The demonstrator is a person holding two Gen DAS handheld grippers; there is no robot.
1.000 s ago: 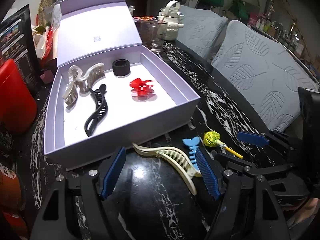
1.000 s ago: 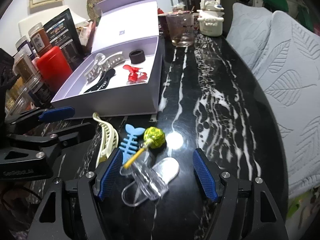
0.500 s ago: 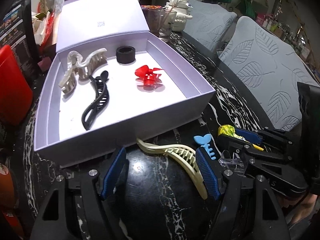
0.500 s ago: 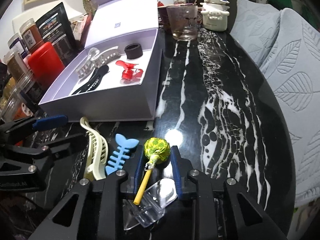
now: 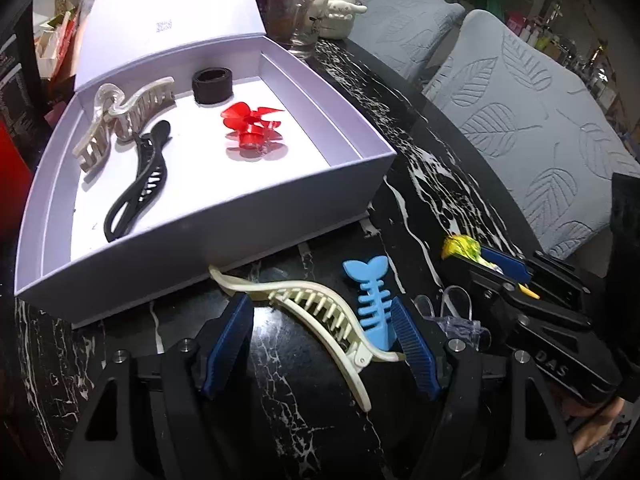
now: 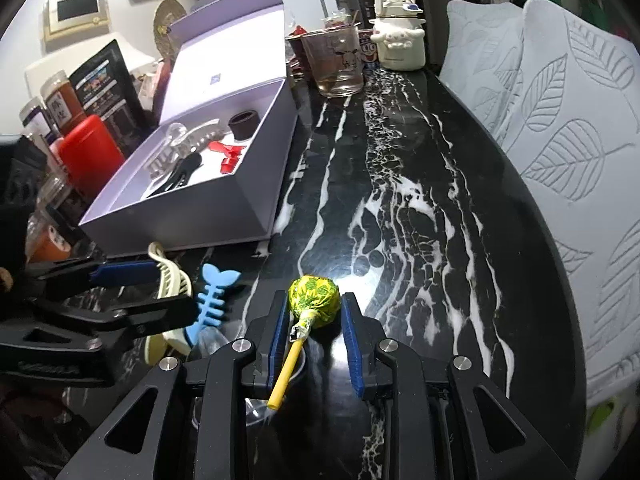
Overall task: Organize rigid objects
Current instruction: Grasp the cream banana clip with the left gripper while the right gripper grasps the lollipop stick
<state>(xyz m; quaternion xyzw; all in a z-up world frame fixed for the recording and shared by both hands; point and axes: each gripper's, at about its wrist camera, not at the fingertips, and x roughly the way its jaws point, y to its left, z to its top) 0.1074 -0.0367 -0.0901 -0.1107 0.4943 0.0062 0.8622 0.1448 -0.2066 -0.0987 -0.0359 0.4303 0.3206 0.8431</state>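
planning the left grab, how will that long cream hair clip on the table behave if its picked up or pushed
The cream hair clip looks like thin hard plastic, so probably stiff and light. Its arched, toothed body seems to rest on few points, so a push may spin or rock it rather than slide it straight. It lies slantwise between the open left gripper fingers, so closing might skid it on the glossy table.

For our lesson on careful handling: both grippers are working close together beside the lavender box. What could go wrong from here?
1. The right gripper pinches the lollipop by its round head; it could pivot or slip out.
2. The open left gripper straddles the cream hair clip, but the blue fish-bone clip lies against it and may get caught too.
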